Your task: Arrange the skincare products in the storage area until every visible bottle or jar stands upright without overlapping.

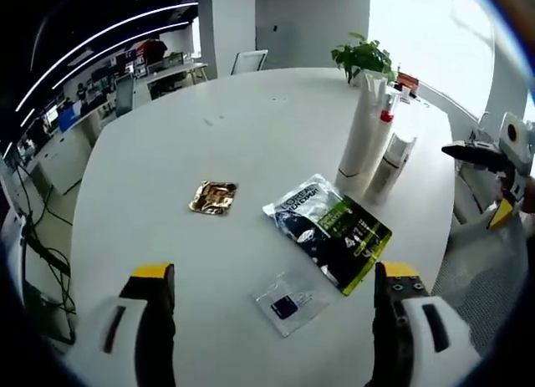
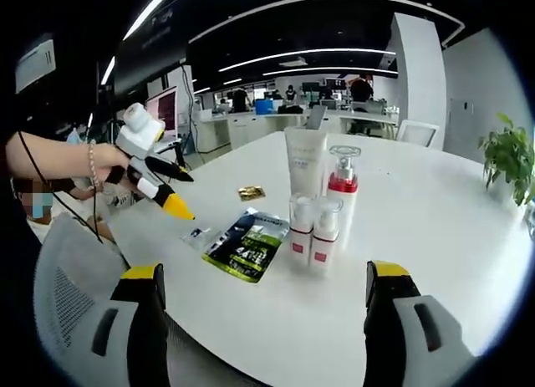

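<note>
Several skincare containers stand upright in a tight cluster on the white round table point(image 1: 167, 153): a tall white tube point(image 2: 305, 160), a pump bottle with a red collar point(image 2: 343, 182) and two small white bottles with red labels point(image 2: 301, 230) point(image 2: 324, 235). In the left gripper view the tube point(image 1: 359, 140) and a small bottle point(image 1: 393, 165) stand at the far right. A green-black pouch point(image 1: 332, 230), a gold sachet point(image 1: 213, 197) and a small clear sachet point(image 1: 288, 303) lie flat. My left gripper point(image 1: 274, 274) is open and empty above the near table edge. My right gripper point(image 2: 264, 274) is open and empty, short of the bottles.
A potted plant point(image 1: 364, 57) stands at the table's far edge. A grey mesh chair point(image 2: 67, 270) sits by the table. A hand holds the left gripper point(image 2: 178, 190) above the pouch point(image 2: 247, 246). The right gripper point(image 1: 481, 182) hovers past the table's right edge. Office desks lie behind.
</note>
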Demonstrator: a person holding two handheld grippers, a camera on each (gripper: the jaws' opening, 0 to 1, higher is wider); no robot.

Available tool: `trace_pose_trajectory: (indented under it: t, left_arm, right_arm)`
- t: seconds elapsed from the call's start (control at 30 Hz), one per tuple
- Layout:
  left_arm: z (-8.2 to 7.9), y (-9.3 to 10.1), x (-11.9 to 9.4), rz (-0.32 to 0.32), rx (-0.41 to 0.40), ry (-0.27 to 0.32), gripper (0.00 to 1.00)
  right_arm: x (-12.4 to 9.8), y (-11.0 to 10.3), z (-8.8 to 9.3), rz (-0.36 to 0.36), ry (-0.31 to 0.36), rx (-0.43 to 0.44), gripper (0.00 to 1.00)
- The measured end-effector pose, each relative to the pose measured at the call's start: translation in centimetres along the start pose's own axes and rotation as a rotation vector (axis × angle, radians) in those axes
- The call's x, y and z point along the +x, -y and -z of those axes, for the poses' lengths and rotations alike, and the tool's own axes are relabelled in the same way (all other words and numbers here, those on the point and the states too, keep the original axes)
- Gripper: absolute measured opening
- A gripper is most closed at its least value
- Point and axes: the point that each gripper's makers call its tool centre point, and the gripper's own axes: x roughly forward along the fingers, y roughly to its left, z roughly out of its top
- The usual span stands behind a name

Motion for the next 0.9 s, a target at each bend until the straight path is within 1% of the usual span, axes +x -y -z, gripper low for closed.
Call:
trace_pose_trajectory:
  t: [0.13, 0.17, 0.23, 0.33, 0.4, 0.47, 0.5, 0.57, 0.67, 0.7, 0.8, 0.9]
  left_arm:
    - [-0.2, -0.7, 0.9, 0.006, 0.015, -0.015, 0.96]
    - [-0.2, -1.1, 1.5, 0.011, 0.019, -0.020, 0.95]
    - [-0.3, -1.4, 1.8, 0.014, 0.034, -0.034, 0.95]
    - [-0.6, -2.2, 2.7, 0.019, 0.047, -0.045, 0.96]
    - [-0.8, -2.5, 3.0, 0.025, 0.056, -0.054, 0.95]
    - [-0.9, -2.9, 3.4, 0.027, 0.064, -0.059, 0.95]
    - [-1.2, -3.4, 4.1, 0.029, 0.070, -0.064, 0.94]
    - [-1.4, -3.6, 4.2, 0.032, 0.078, -0.069, 0.94]
    - [-1.8, -4.1, 4.9, 0.036, 0.088, -0.081, 0.93]
    - [-1.6, -4.2, 5.2, 0.037, 0.093, -0.089, 0.93]
    - [-2.4, -4.7, 6.1, 0.047, 0.101, -0.095, 0.93]
    - [-2.9, -5.2, 6.6, 0.054, 0.107, -0.098, 0.92]
  right_arm:
    - [0.0, 0.2, 0.1, 0.005, -0.001, 0.012, 0.99]
    - [-0.1, 0.2, 0.1, 0.005, -0.002, 0.014, 0.99]
    - [0.0, 0.2, 0.1, 0.006, -0.004, 0.013, 0.99]
    - [0.0, 0.2, 0.2, 0.009, -0.012, 0.016, 0.99]
    - [0.0, 0.3, 0.2, 0.014, -0.016, 0.020, 0.97]
    - [-0.1, 0.3, 0.1, 0.014, -0.007, 0.021, 0.97]
    - [-0.1, 0.4, 0.1, 0.016, -0.005, 0.024, 0.98]
    - [-0.1, 0.5, 0.1, 0.019, 0.001, 0.026, 0.98]
    - [-0.1, 0.7, 0.3, 0.027, -0.008, 0.035, 0.98]
    - [-0.1, 0.8, 0.3, 0.029, -0.007, 0.035, 0.98]
    - [-0.1, 0.8, 0.3, 0.032, -0.011, 0.041, 0.98]
    - [0.0, 1.0, 0.5, 0.035, -0.018, 0.045, 0.98]
